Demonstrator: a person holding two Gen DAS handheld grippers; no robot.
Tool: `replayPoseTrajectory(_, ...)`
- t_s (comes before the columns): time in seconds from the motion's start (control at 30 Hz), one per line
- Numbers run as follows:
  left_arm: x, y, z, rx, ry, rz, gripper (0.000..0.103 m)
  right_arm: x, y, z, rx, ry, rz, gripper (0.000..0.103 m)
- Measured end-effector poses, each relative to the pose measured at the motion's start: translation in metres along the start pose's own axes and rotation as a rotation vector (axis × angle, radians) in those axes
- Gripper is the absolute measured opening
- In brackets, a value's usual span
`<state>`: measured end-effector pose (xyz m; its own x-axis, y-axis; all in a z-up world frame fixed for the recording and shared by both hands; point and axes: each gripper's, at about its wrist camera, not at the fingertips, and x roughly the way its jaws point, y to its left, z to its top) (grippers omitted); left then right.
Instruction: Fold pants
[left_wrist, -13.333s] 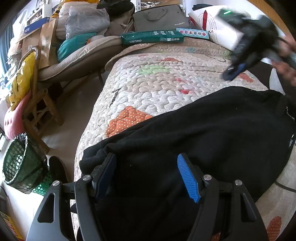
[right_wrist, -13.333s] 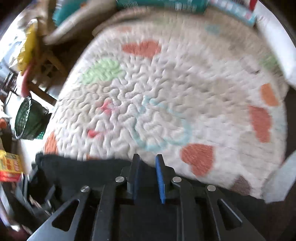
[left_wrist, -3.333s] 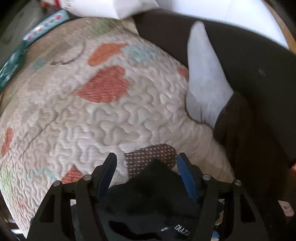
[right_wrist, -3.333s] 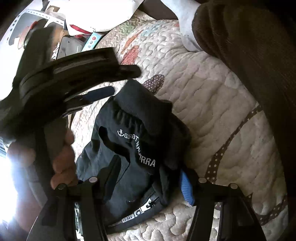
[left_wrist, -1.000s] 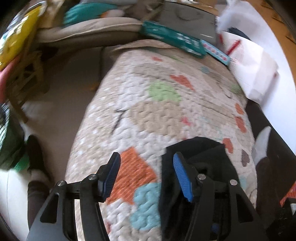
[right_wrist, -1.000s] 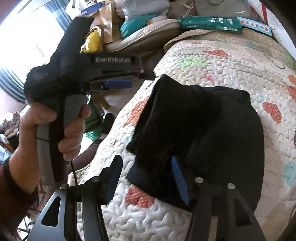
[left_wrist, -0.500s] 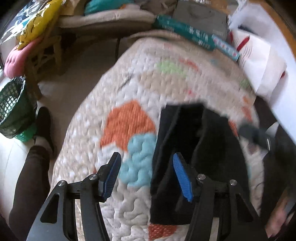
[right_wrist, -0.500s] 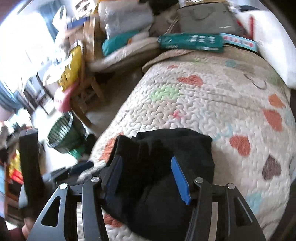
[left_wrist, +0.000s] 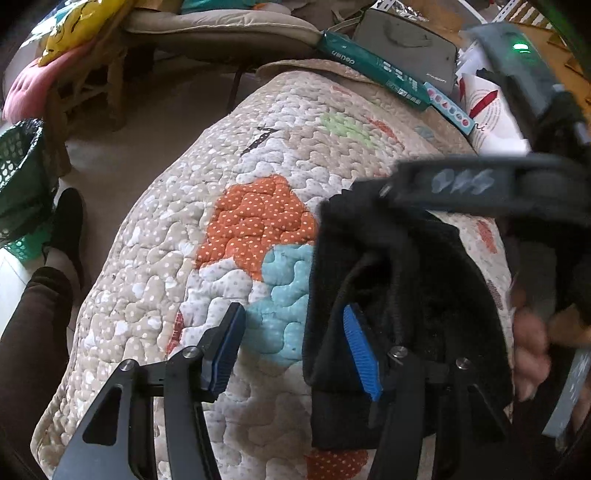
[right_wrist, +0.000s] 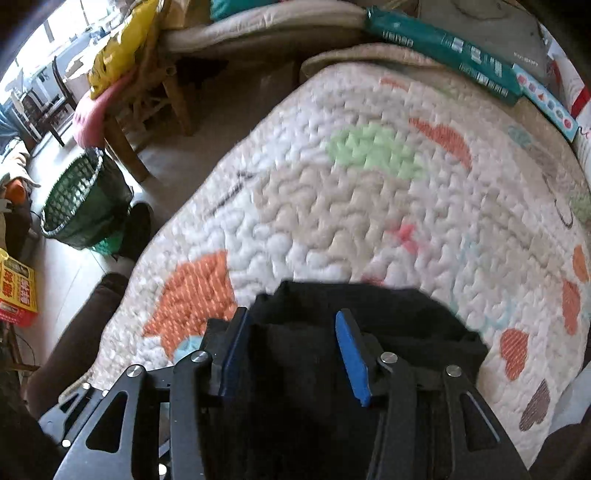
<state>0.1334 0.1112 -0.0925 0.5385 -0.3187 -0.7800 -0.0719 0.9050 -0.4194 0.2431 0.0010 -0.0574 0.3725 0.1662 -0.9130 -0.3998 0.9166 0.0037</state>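
Note:
The black pants (left_wrist: 399, 295) lie folded into a compact bundle on the patchwork quilt (left_wrist: 258, 147). My left gripper (left_wrist: 291, 347) is open and empty, its jaws straddling the bundle's left edge from just above. In the right wrist view the pants (right_wrist: 369, 317) sit under my right gripper (right_wrist: 291, 350), which is open with blue pads (right_wrist: 351, 354) over the bundle. The right gripper body (left_wrist: 480, 184) crosses the upper right of the left wrist view, held by a hand (left_wrist: 528, 350).
A green mesh basket (right_wrist: 81, 206) stands on the floor left of the bed. A wooden chair (left_wrist: 92, 85) with pink and yellow items is behind it. Green and blue boxes (left_wrist: 373, 62) and a grey bag (left_wrist: 406, 40) lie at the bed's far end. A leg (left_wrist: 33, 332) stands at the left.
Both grippers have come down closer over the folded pants. The right gripper has swung in above the bundle's far end. The bundle itself lies still.

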Motion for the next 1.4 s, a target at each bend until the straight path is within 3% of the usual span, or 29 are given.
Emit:
replayPoseTrajectory(0.17,-0.014,0.007,0.005,-0.039,-0.009,-0.007,0.055,-0.063,-0.034,-0.023,0.074,-0.149,-0.001,0.052)
replayPoseTrajectory(0.33,-0.042,-0.001,0.010,-0.039,-0.086,0.063,0.055,-0.103,-0.060,-0.087,0.098,-0.224,-0.113,0.052)
replayPoseTrajectory(0.43,-0.044,-0.021,0.009,0.020,-0.100,0.093,0.055,-0.108,-0.070,-0.131,0.148,-0.231,-0.109,0.052)
replayPoseTrajectory(0.6,-0.014,-0.037,0.014,0.071,-0.030,0.195,0.055,-0.083,-0.089,-0.177,0.294,-0.180,-0.035,0.052)
replayPoseTrajectory(0.67,0.004,-0.029,0.016,0.027,0.039,0.219,0.055,-0.078,-0.098,-0.187,0.349,-0.187,-0.003,0.054)
replayPoseTrajectory(0.73,0.014,-0.013,0.016,-0.068,0.080,0.174,0.059,-0.074,-0.103,-0.192,0.381,-0.197,0.022,0.061)
replayPoseTrajectory(0.87,0.012,0.007,0.025,-0.192,0.114,0.101,0.059,-0.067,-0.105,-0.194,0.396,-0.196,0.039,0.066)
replayPoseTrajectory(1.03,-0.010,0.020,0.026,-0.272,0.082,0.109,0.058,-0.075,-0.107,-0.201,0.419,-0.241,0.057,0.068)
replayPoseTrajectory(1.13,-0.030,0.015,0.022,-0.247,0.035,0.130,0.058,-0.083,-0.101,-0.202,0.392,-0.266,0.049,0.068)
replayPoseTrajectory(1.27,-0.040,-0.013,0.016,-0.121,-0.015,0.193,0.058,-0.087,-0.094,-0.201,0.373,-0.283,0.069,0.068)
replayPoseTrajectory(1.4,-0.037,-0.050,0.017,0.014,-0.031,0.138,0.058,-0.088,-0.087,-0.202,0.352,-0.285,0.066,0.068)
